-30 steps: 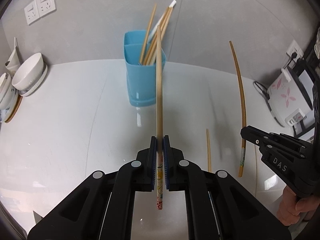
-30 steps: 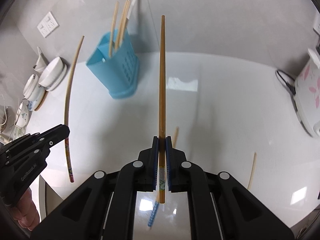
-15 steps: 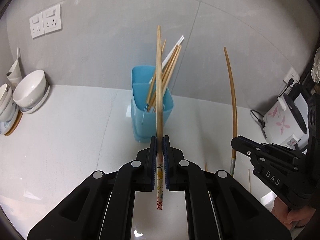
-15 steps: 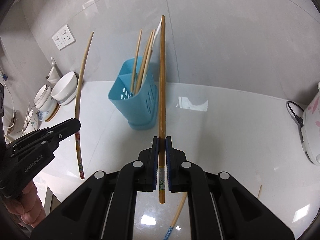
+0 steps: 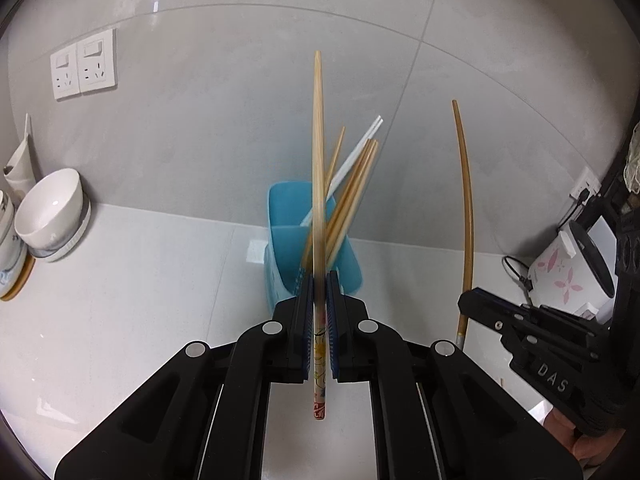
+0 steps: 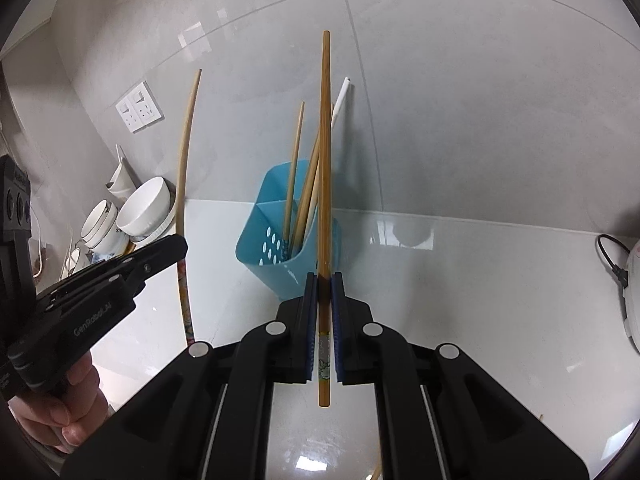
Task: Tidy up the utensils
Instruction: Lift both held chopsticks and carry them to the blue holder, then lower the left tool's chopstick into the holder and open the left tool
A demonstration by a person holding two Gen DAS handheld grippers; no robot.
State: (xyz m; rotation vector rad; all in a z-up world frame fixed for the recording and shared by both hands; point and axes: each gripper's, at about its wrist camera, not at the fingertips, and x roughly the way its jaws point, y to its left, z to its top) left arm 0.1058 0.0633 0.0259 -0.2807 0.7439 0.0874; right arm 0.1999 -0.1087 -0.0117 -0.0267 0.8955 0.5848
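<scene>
Transport step. Left tool (image 5: 319,312) and right tool (image 6: 324,312) each clamp one long bamboo chopstick (image 5: 318,168), airborne. Blue plastic utensil holder (image 6: 276,236) stands at twelve o'clock on the tabletop; next, lower tips inside.

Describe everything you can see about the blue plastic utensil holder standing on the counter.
The blue plastic utensil holder stands upright on the white counter near the grey wall. An inner wall divides it into compartments, and oval drain holes pierce one side. Several wooden chopsticks and a white one lean inside one compartment, tips above the rim. Neither gripper touches it.
</scene>
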